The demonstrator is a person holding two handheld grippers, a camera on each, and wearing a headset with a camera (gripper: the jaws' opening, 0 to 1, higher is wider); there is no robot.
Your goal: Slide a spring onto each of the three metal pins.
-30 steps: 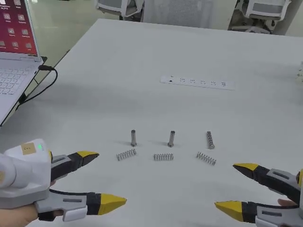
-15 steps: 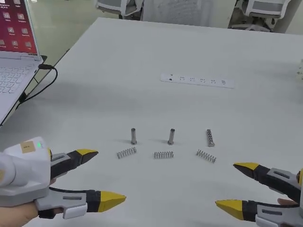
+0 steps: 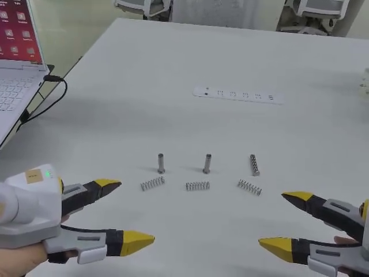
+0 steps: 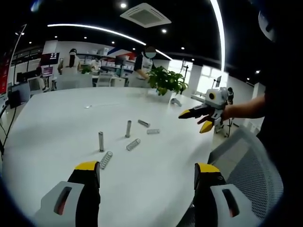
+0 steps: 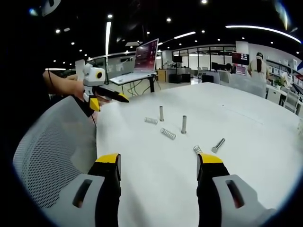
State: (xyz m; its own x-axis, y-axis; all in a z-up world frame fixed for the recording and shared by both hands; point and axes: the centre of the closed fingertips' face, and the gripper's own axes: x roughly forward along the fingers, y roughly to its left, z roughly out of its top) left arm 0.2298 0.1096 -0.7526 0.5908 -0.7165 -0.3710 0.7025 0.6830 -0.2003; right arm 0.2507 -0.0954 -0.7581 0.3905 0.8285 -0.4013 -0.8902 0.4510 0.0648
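Moved: nothing; springs (image 3: 198, 186) and pins (image 3: 207, 164) sit as a second ago.
Left gripper (image 3: 135, 210): released, empty, hovering.
Right gripper (image 3: 272, 219): released, empty, hovering.

White-bodied left gripper (image 3: 131, 210), green light (image 3: 47, 173), right gripper (image 3: 274, 219), grey jaws, yellow tips (image 3: 135, 238)
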